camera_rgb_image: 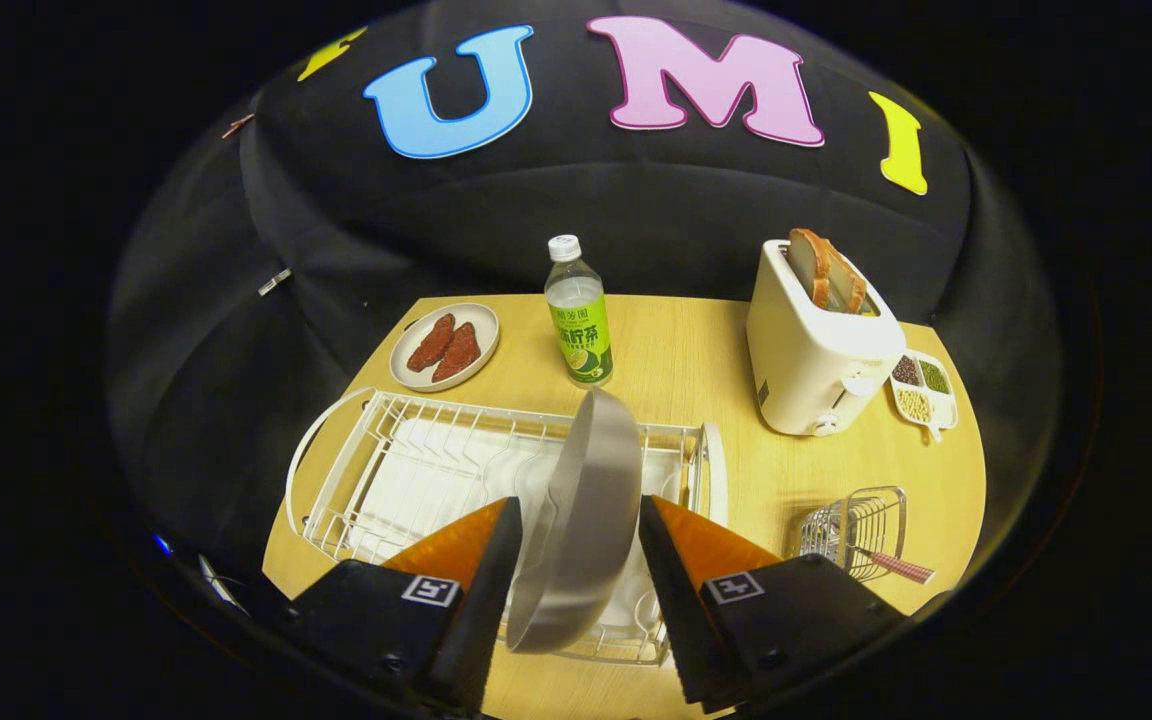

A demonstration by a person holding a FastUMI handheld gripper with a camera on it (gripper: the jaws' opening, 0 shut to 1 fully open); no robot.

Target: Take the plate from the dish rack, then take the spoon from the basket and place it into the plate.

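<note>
The gripper (576, 530) is clamped on a round grey plate (576, 520) standing on edge over the white wire dish rack (386, 470) near the wooden table's (716, 360) front edge.

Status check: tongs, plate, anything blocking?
Tongs astride plate, not visibly clamped. Plate on edge in rack. Spoon in basket. Nothing blocking.

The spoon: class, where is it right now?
In the gripper view, the spoon sits in the wire basket on the table, right of the fingers and the dish rack, in front of the toaster, its handle poking out.
</note>
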